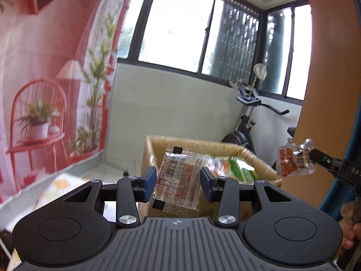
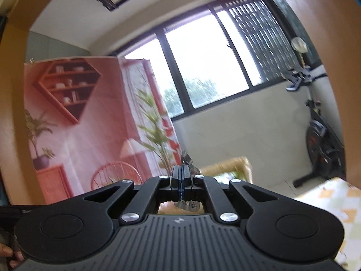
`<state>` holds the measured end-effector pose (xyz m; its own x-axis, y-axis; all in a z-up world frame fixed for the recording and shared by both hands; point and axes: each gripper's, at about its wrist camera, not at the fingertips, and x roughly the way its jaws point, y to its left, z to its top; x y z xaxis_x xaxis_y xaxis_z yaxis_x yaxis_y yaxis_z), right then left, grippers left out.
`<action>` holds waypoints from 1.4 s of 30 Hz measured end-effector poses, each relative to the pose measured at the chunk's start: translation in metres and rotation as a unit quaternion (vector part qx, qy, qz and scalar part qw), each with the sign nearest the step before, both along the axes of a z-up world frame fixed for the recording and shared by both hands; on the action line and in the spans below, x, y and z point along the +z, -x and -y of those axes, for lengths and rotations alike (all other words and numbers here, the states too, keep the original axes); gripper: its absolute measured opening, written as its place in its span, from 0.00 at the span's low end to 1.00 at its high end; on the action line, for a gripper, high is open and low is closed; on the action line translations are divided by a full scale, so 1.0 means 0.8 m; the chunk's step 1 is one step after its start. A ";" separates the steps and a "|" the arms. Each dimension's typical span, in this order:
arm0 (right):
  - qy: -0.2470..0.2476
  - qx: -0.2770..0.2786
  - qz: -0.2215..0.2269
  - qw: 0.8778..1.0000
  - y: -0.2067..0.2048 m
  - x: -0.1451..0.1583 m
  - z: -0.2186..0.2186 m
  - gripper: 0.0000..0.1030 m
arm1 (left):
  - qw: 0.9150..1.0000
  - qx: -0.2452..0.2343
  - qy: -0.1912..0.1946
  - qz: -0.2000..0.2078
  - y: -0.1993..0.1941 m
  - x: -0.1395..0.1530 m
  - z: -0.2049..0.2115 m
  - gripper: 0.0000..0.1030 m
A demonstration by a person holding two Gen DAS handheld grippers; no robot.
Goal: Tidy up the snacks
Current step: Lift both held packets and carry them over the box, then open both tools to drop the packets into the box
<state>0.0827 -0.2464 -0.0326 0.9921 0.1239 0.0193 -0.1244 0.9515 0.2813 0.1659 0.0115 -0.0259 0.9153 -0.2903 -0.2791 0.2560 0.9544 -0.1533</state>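
My left gripper (image 1: pixel 178 184) is shut on a clear snack packet (image 1: pixel 179 185) with red print and a barcode, its blue pads pressing both long sides. Beyond it stands an open cardboard box (image 1: pixel 248 154) holding a green and white snack bag (image 1: pixel 237 169). At the right of the left wrist view my right gripper (image 1: pixel 312 153) pinches an orange and silver sachet (image 1: pixel 295 160). In the right wrist view my right gripper (image 2: pixel 181 176) is shut on that sachet (image 2: pixel 188 204), seen edge-on; the cardboard box (image 2: pixel 239 164) is blurred just beyond.
A pink printed backdrop (image 1: pixel 45 79) hangs on the left. An exercise bike (image 1: pixel 248 117) stands under the window. A wooden door frame (image 1: pixel 325 90) rises at the right. A patterned tablecloth (image 2: pixel 334 198) shows low right. A hand (image 1: pixel 349 232) holds the right gripper's handle.
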 end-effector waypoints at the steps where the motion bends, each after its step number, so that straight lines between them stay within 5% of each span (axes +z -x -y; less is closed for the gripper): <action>1: -0.001 0.006 0.005 1.000 -0.010 0.008 0.002 0.01 | 1.000 -0.003 -0.002 0.004 -0.006 0.004 0.005 0.44; 10: -0.026 0.030 -0.008 0.999 -0.120 0.031 0.013 0.01 | 1.000 -0.011 0.009 -0.018 -0.090 0.020 0.025 0.44; 19: -0.108 0.055 -0.072 0.990 -0.215 0.015 0.036 0.01 | 0.997 -0.011 0.003 -0.072 -0.176 0.006 0.034 0.44; 24: -0.108 0.025 -0.125 0.986 -0.246 0.001 0.049 0.01 | 0.995 -0.013 -0.024 -0.093 -0.202 -0.008 0.045 0.48; 28: -0.050 -0.035 -0.157 0.986 -0.246 -0.009 0.049 0.14 | 0.994 -0.012 -0.057 -0.091 -0.203 -0.008 0.046 0.61; 31: -0.051 -0.051 -0.152 0.986 -0.235 -0.010 0.056 0.27 | 0.994 -0.009 -0.056 -0.091 -0.198 -0.003 0.038 0.67; 42: -0.022 -0.063 -0.124 0.990 -0.169 0.000 0.027 0.27 | 0.996 0.016 -0.043 -0.083 -0.139 0.009 0.004 0.68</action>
